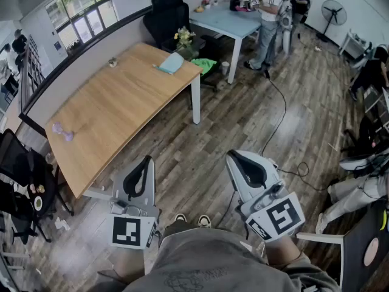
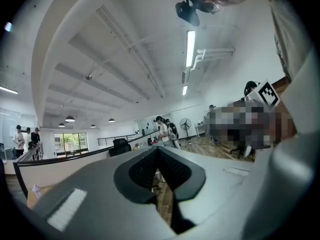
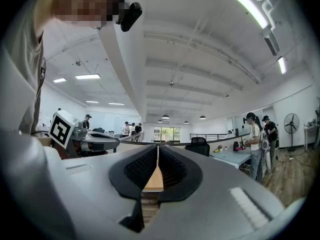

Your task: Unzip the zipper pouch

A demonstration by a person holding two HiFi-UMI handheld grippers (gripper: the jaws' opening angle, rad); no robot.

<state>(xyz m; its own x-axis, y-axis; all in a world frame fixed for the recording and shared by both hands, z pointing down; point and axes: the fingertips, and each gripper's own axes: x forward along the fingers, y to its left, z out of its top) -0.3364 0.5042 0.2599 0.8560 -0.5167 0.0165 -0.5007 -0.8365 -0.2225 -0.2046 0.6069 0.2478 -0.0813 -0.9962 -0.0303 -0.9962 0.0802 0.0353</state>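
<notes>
A long wooden table (image 1: 121, 108) and a pale blue desk (image 1: 226, 18) stand on plank flooring (image 1: 243, 120) beneath windows (image 1: 82, 11).

We hold our left gripper (image 1: 146, 160) and our right gripper (image 1: 232, 156) low in front of our body, side by side but well apart, both pointing level and away from us. On each one the jaws are pressed together with nothing between the pads. The left marker cube (image 1: 132, 230) and the right marker cube (image 1: 278, 217) sit at the near ends, just ahead of our wrists.
</notes>
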